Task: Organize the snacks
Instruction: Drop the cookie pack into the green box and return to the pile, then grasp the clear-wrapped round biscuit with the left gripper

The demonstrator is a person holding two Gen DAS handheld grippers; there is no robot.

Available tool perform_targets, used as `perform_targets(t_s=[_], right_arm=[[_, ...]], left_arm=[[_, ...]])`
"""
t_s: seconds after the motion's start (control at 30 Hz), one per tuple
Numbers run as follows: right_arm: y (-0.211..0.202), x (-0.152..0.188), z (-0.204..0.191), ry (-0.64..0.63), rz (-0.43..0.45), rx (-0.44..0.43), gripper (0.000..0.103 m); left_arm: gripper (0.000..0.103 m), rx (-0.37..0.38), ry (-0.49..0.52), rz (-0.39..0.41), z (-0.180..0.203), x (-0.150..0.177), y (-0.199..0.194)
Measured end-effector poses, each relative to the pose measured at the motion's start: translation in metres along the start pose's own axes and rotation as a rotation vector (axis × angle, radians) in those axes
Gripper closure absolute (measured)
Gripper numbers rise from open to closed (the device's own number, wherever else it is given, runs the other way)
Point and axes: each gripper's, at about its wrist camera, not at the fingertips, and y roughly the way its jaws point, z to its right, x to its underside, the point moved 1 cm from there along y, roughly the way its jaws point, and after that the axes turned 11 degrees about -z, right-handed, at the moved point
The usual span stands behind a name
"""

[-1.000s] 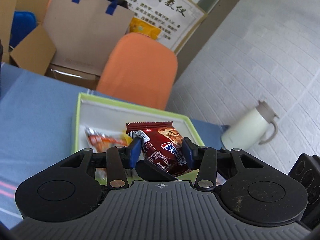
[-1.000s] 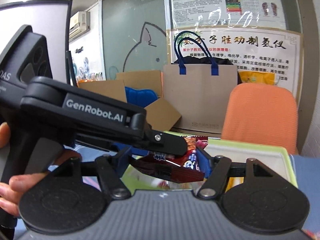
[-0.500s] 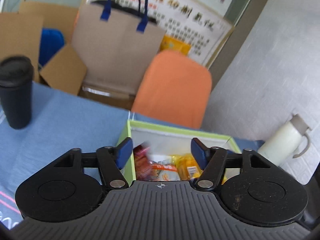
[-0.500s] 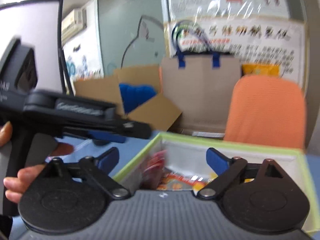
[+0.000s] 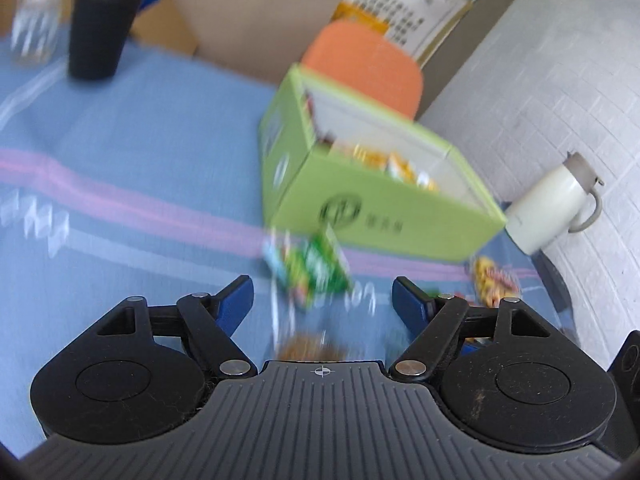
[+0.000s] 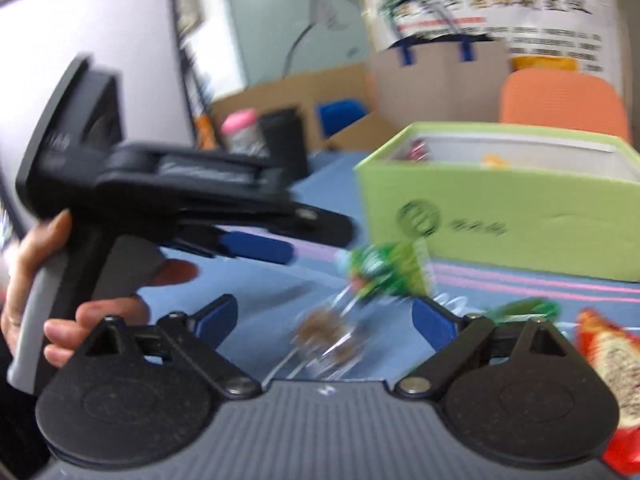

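Observation:
A lime-green box (image 5: 380, 208) (image 6: 520, 220) stands on the blue tablecloth (image 5: 120, 160) with several snack packets (image 5: 400, 164) inside. In front of it lie a green packet (image 5: 316, 268) (image 6: 384, 268) and a clear packet with brown contents (image 5: 308, 346) (image 6: 324, 328). My left gripper (image 5: 322, 286) hovers low over both, its jaws opening; the packets lie between the fingers, untouched. My right gripper (image 6: 324, 306) is open over the same clear packet. A yellow-red packet (image 5: 494, 276), a second green one (image 6: 524, 308) and a red-orange one (image 6: 612, 360) lie to the right.
A black tumbler (image 5: 102, 26) and a pink-lidded clear bottle (image 5: 38, 12) stand far left on the table. A white jug (image 5: 552, 204) sits right of the box. An orange chair (image 5: 368, 64), a paper bag and cardboard boxes are behind. A person's hand (image 6: 92, 312) holds the left tool.
Both grippers were shut on red snack packets above the box. They let them go into it, opened, then drew back and down to the table in front of the box.

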Motion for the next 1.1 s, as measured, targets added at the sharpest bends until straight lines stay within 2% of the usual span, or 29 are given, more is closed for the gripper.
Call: perform_targets(t_s=[0.1, 0.2, 0.27, 0.4, 0.53, 0.63, 0.77, 0.93, 1.1], right_arm=[[0.016, -0.004, -0.005, -0.052, -0.023, 0.046, 0.01], [0.029, -0.008, -0.003, -0.024, -0.075, -0.002, 0.01], [0.03, -0.003, -0.006, -0.007, -0.088, -0.002, 0.01], [0.015, 0.013, -0.019, 0.032, -0.061, -0.036, 0.01], [0.017, 0.015, -0.021, 0.041, -0.06, 0.061, 0.01], [0.018, 0.014, -0.019, 0.056, -0.061, 0.042, 0.01], [0.023, 0.014, -0.023, 0.021, -0.065, 0.071, 0.01], [0.027, 0.012, -0.019, 0.019, -0.073, 0.061, 0.01], [0.029, 0.01, -0.021, 0.009, -0.082, 0.059, 0.01]], left_arm=[[0.043, 0.015, -0.079, -0.014, -0.014, 0.015, -0.006], [0.042, 0.006, -0.113, 0.02, -0.023, 0.025, -0.021], [0.041, -0.008, -0.123, 0.036, -0.027, 0.03, -0.029], [0.04, 0.004, -0.131, 0.046, -0.035, 0.035, -0.036], [0.041, 0.032, -0.114, 0.014, -0.028, 0.033, -0.029], [0.041, 0.038, -0.076, -0.01, -0.017, 0.031, -0.02], [0.046, 0.033, -0.045, -0.037, -0.006, 0.031, -0.01], [0.058, 0.028, -0.031, -0.061, -0.003, 0.031, 0.0], [0.061, 0.011, -0.018, -0.067, -0.002, 0.03, 0.006]])
